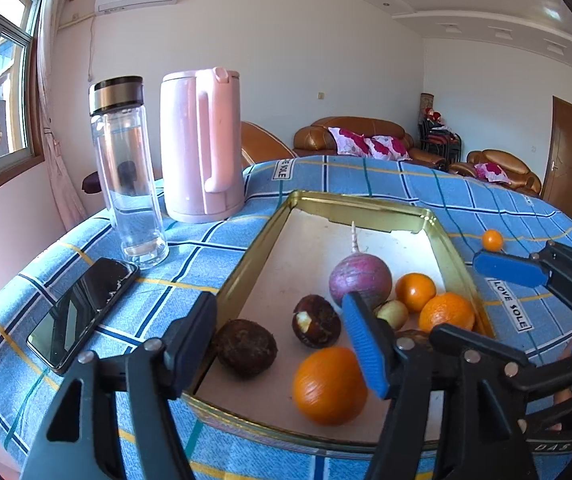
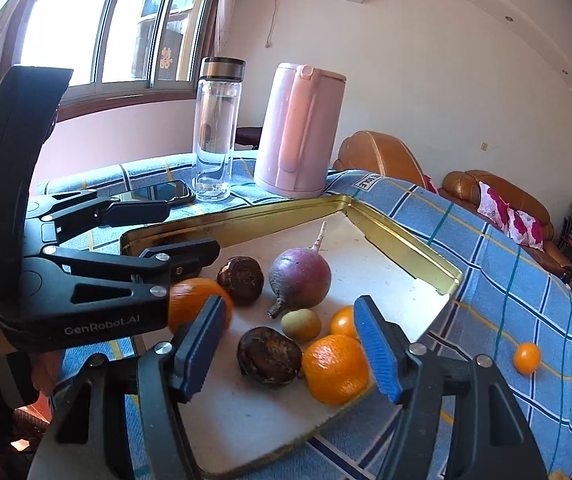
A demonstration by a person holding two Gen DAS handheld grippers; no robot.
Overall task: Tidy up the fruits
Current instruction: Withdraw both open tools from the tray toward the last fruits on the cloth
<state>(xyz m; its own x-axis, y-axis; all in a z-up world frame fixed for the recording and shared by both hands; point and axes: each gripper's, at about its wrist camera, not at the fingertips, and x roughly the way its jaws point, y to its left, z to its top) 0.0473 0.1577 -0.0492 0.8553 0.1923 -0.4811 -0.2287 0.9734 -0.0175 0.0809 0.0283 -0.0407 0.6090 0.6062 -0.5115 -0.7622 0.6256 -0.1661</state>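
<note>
Both grippers, the left gripper and the right gripper, are hanging spread and empty over the gold tray holding most fruits; next someone is likely reaching for the little orange lying outside on the cloth

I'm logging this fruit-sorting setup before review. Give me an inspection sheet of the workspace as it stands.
Surface: table under a blue plaid cloth, with a shallow gold tin tray on it.
Job's things: in the tray, a purple radish, three oranges including the nearest large orange, two dark brown fruits, one small yellow-green fruit. One small orange fruit lies outside on the cloth.
Clutter: phone, clear bottle, pink kettle.
Grippers: left claw and right claw both open over the tray, holding nothing.
Cables: one cord below the wall air conditioner.
Surroundings: window, brown sofas, door.
</note>
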